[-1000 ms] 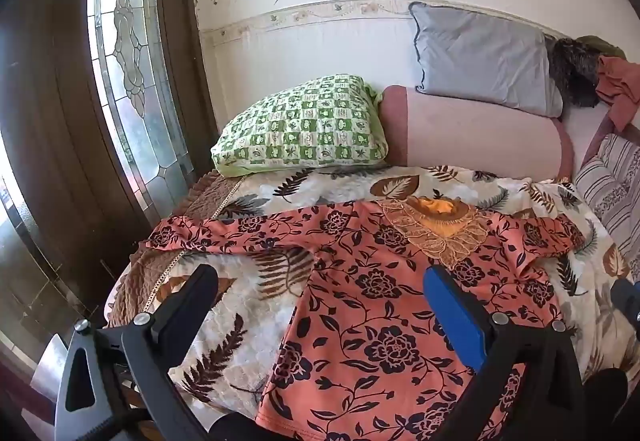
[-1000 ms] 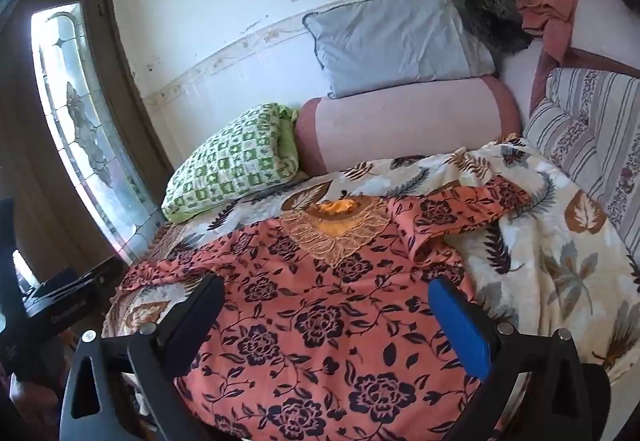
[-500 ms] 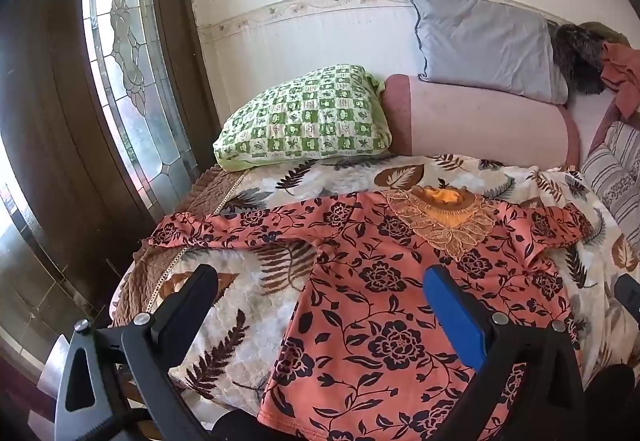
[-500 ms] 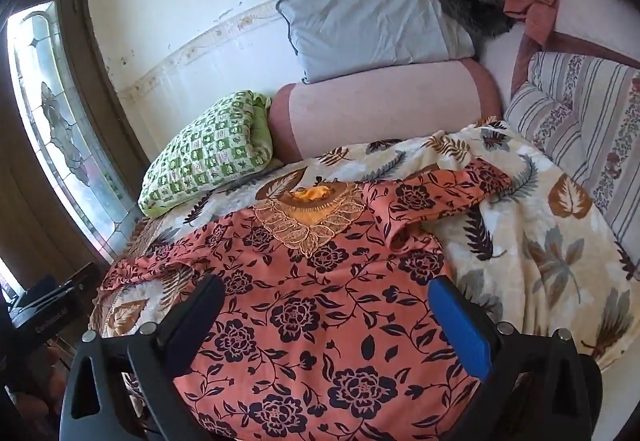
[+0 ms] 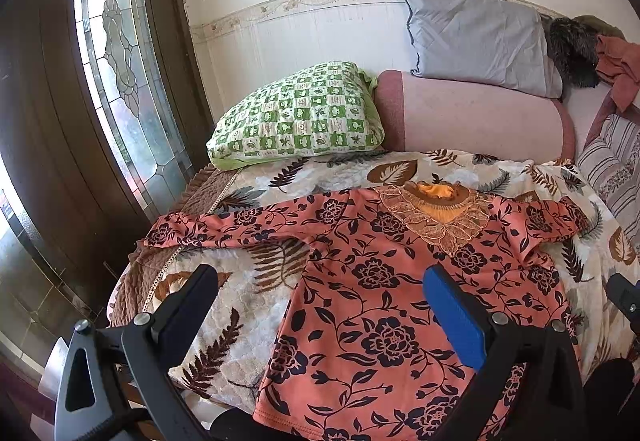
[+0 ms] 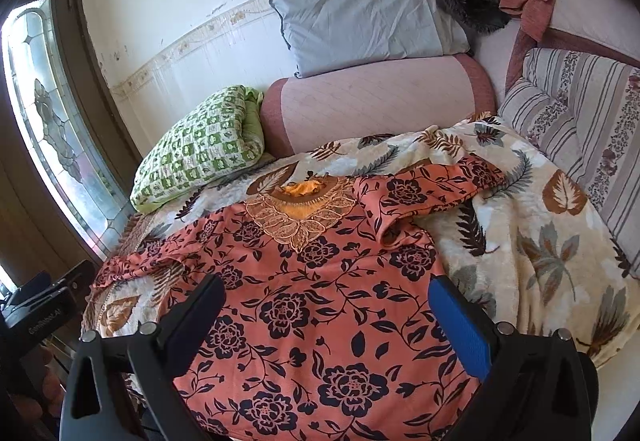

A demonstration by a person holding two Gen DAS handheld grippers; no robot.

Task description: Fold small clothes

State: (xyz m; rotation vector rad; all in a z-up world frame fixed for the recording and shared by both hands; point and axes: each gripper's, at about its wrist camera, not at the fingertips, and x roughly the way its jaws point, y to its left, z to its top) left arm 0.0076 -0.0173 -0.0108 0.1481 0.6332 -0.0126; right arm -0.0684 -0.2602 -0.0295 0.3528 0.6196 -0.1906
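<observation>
Item: one coral floral-print blouse, dark rose pattern, gold embroidered neckline, laid flat and face-up on a leaf-print blanket covering the bed. Condition: unfolded; its sleeve on the window side stretched out straight toward the bed edge, the opposite sleeve bunched and partly doubled over itself. Left gripper: jaws spread wide, empty, poised above the hem. Right gripper: jaws likewise spread, empty, over the lower body of the garment. Hazards, as I judge them: the plush blanket may be pinched along with the thin cloth; the rumpled sleeve may carry its crease into any fold; the hem, overhanging the near edge, may slide off.
</observation>
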